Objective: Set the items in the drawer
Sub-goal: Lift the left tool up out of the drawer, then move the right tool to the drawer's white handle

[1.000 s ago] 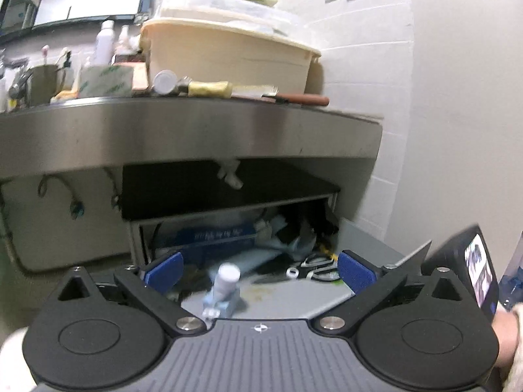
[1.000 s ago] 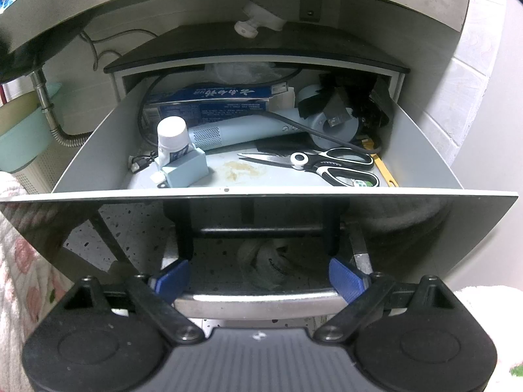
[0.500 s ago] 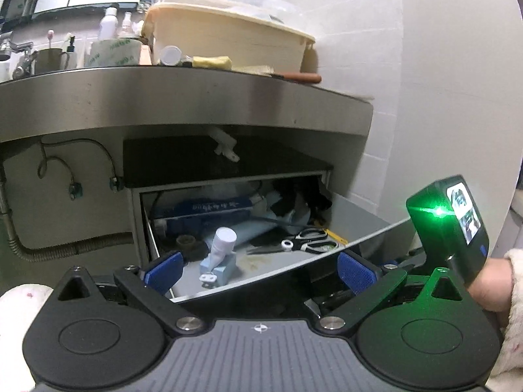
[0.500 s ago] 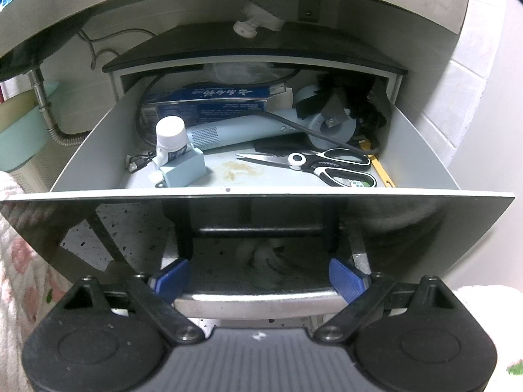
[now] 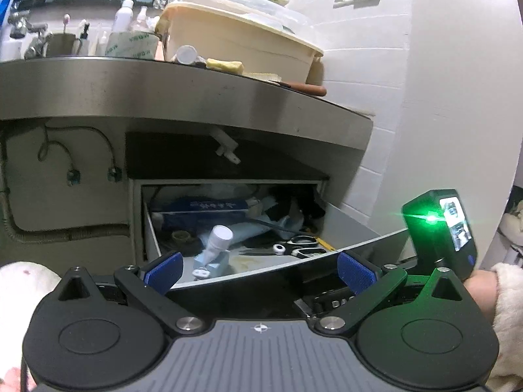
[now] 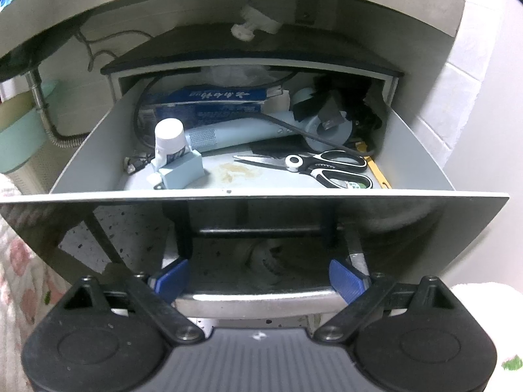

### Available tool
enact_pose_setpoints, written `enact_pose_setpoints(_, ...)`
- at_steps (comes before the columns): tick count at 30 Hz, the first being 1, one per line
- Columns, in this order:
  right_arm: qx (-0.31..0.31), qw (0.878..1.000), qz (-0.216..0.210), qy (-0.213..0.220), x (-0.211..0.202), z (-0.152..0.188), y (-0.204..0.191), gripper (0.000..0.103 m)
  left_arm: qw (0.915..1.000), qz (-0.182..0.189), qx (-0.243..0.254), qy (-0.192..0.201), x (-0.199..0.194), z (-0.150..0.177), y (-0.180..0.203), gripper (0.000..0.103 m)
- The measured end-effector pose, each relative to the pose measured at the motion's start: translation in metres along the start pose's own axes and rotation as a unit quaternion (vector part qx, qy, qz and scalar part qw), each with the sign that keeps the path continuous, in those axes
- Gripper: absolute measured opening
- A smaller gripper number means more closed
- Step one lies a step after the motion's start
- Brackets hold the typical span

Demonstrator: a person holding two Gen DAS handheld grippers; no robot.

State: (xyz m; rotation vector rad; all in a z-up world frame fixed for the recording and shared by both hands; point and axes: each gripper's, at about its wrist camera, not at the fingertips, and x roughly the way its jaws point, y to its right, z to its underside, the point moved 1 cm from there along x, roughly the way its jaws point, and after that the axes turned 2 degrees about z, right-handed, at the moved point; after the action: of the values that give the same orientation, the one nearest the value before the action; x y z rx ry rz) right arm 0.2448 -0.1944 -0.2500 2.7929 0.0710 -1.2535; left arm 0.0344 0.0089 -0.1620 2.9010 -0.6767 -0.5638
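My right gripper sits at the drawer handle; whether its pads clamp the bar I cannot tell. My left gripper is released, holding nothing. The drawer's rear is shadowed and unclear. Inside: one white-capped bottle on one blue block, one pair of scissors, one blue box.

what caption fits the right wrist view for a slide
Right tool at the handle of an open drawer holding scissors and a bottle.
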Motion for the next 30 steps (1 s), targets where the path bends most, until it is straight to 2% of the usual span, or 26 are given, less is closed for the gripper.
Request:
enact_pose_setpoints(4,0.012,1.000,0.011,0.003,-0.002,0.000,0.004,0.091,0.9999,0.002,0.000,0.012,-0.003,0.000,0.001,0.102)
enact_pose_setpoints(20,-0.006,1.000,0.006,-0.007,0.003,-0.001,-0.001,0.083,0.9996,-0.005,-0.029,-0.002,0.002,0.001,-0.009,0.102)
enact_pose_setpoints(30,-0.002,1.000,-0.021,-0.017,0.009,-0.005,0.006,0.084,0.9993,-0.003,-0.034,-0.017,0.008,0.003,-0.011,0.103)
